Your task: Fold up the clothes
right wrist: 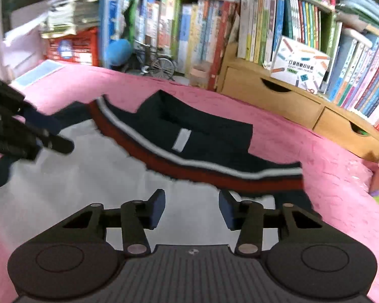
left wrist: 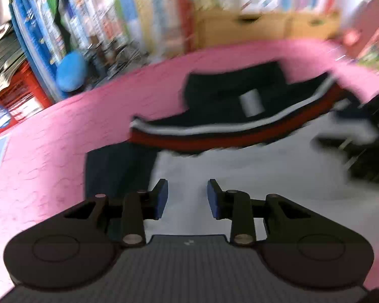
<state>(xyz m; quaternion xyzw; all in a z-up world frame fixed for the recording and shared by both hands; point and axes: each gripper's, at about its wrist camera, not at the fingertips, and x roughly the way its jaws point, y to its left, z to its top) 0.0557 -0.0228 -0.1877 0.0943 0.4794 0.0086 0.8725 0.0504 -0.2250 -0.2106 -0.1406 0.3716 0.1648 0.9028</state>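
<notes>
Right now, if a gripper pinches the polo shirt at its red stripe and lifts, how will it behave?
Probably floppy: the polo shirt lies flat and follows the pink bedspread, so it should drape from the pinch. Likely light, being thin knit. The folded navy collar may flop open. Both the left gripper and right gripper are open, nothing between them.

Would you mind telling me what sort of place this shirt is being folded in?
Probably a bedroom or study at home: a pink textured bedspread carries the navy, red and white shirt, with crowded rows of colourful books and a light wooden drawer unit behind.
</notes>
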